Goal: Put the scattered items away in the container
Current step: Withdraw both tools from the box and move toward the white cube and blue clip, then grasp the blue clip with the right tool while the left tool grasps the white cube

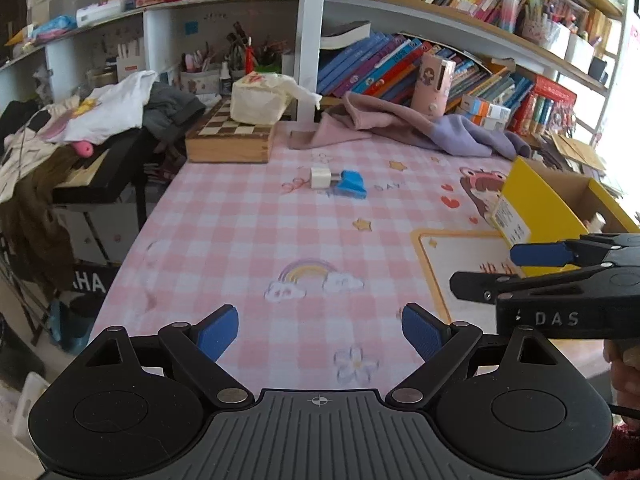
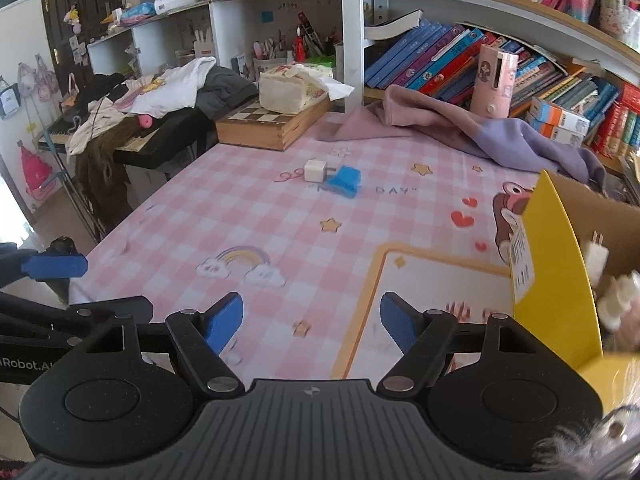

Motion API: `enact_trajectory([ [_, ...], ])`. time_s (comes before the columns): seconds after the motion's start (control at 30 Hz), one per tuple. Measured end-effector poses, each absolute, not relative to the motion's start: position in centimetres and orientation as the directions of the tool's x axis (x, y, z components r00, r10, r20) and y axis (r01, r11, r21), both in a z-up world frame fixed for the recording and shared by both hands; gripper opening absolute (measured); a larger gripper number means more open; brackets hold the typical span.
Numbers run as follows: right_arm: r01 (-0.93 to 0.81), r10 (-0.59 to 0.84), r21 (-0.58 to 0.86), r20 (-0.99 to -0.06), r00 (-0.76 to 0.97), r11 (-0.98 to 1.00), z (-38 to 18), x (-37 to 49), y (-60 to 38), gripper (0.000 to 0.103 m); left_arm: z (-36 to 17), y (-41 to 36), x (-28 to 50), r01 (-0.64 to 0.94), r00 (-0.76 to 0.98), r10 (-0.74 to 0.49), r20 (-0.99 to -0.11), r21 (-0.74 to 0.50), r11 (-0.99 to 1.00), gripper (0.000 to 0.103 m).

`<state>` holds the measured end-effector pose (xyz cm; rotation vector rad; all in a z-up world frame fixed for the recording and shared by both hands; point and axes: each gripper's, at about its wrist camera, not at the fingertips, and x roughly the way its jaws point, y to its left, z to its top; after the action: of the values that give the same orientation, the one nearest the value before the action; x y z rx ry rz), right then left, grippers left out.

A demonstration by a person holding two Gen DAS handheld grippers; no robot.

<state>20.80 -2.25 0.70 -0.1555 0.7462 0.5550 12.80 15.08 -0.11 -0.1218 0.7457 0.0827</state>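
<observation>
Left wrist view: the left gripper (image 1: 320, 334) fills the bottom of the frame, jaws apart with nothing between them, pointing up the pink checked tabletop (image 1: 248, 240). Just above centre lie the two loose items, a white plug (image 1: 320, 178) touching a blue block (image 1: 352, 184); both sit well apart from the gripper, so this looks like an approach with the jaws set wide enough to take one of them. At the right edge the right gripper (image 1: 516, 268) reaches in, and behind it stands the yellow box (image 1: 528, 200), open-topped with a brown cardboard inside. Its contents are hidden from here.

Right wrist view: the right gripper (image 2: 312, 322) sits low in the frame, jaws likewise apart and empty, aimed the same way. Plug (image 2: 314, 171) and block (image 2: 344, 182) appear above centre, touching. The box (image 2: 556, 240) rises at the right edge, close to this gripper, which probably suits it for drops. Inside it, a white plug-like piece (image 2: 596, 256) and some pale, blurred things already lie; I cannot tell what they are. At the left edge is the left gripper's blue pad (image 2: 54, 266).
</observation>
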Motion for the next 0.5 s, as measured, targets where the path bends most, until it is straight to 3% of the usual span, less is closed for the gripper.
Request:
enact_trajectory([
  [0.5, -0.589, 0.485, 0.088, -0.671, 0.561, 0.803, -0.2, 34.6, -0.8, 0.074, 0.2, 15.0, 24.5, -0.169, 0.717, 0.106, -0.689, -0.024, 0.985, 0.091],
])
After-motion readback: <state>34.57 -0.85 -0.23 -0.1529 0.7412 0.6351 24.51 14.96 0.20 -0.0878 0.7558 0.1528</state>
